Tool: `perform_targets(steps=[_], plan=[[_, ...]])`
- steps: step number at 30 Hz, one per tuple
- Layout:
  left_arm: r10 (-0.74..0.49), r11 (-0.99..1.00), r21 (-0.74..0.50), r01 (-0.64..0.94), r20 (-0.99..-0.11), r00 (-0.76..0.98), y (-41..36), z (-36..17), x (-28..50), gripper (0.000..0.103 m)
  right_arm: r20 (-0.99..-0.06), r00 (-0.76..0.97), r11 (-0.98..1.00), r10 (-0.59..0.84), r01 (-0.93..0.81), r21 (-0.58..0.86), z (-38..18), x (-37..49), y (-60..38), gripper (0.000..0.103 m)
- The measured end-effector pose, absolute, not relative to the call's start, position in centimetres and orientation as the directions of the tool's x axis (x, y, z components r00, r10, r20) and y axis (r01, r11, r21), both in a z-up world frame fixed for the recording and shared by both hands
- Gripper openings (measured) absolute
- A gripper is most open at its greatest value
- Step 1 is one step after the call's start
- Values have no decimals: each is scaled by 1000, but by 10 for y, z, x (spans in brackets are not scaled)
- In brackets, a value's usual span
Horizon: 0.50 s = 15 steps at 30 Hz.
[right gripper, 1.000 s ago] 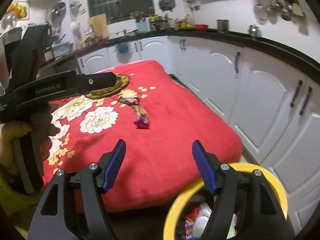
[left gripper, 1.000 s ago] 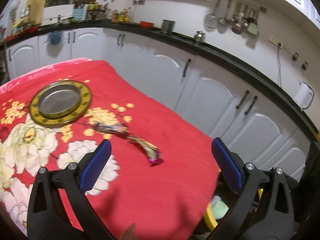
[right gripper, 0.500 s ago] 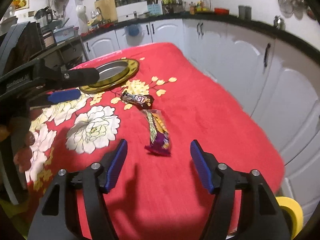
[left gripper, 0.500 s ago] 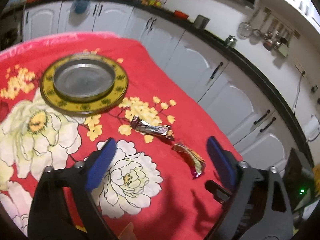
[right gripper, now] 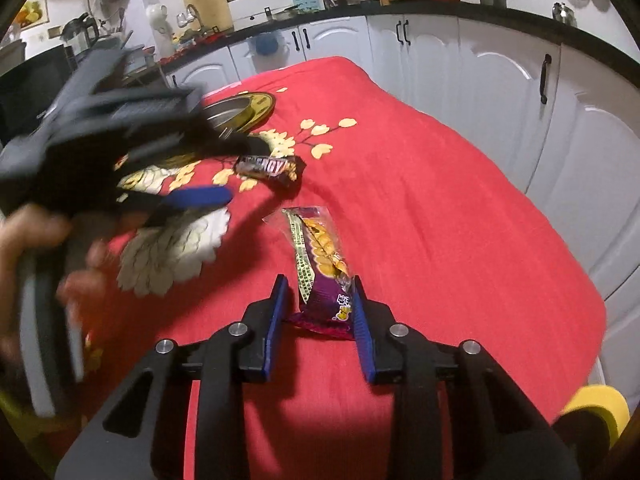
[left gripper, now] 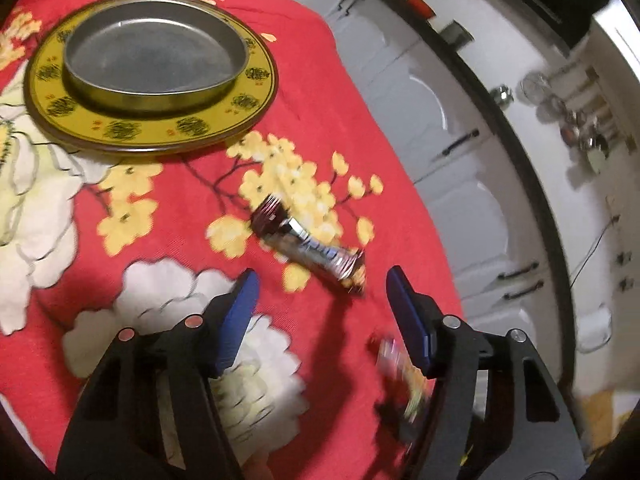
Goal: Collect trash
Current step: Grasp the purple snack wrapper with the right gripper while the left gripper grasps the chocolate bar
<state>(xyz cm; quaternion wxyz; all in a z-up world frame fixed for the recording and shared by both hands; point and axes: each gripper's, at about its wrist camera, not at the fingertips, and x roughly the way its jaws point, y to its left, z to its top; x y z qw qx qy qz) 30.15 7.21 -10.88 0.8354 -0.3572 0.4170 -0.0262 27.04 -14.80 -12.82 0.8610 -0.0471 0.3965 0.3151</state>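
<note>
Red floral tablecloth | right gripper jaws partly spread, straddling purple snack wrapper's near end | left gripper spread wide, dark candy bar wrapper just ahead between its fingers | yellow-rimmed plate farther ahead-left

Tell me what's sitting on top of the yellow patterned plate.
A round metal dish sits centred on the yellow plate; it looks empty. The plate's middle is covered by the dish.
</note>
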Motion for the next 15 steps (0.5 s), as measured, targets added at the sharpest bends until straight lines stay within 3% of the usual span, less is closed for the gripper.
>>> perform_targets(steps=[4, 5, 7, 8, 9, 15], plan=[[-328, 706, -638, -306, -678, 658, 76, -112, 314, 57, -702, 492, 802, 514, -566, 191, -129, 252, -164, 29], [-301, 718, -617, -322, -692, 656, 75, -112, 318, 53, -700, 493, 803, 517, -564, 195, -129, 249, -166, 29], [-255, 746, -572, -341, -718, 648, 72, -111, 321, 35, -692, 496, 804, 524, -557, 210, -127, 240, -173, 29], [-232, 762, -545, -349, -734, 638, 69, -113, 323, 17, -688, 496, 803, 530, -553, 220, -125, 237, -176, 29], [-227, 769, -535, -350, -740, 633, 70, -115, 323, 14, -680, 498, 802, 539, -549, 234, -123, 232, -181, 29], [-214, 848, -464, -257, -742, 635, 55, -110, 314, 10, -639, 531, 808, 556, -526, 266, -108, 215, -202, 29]])
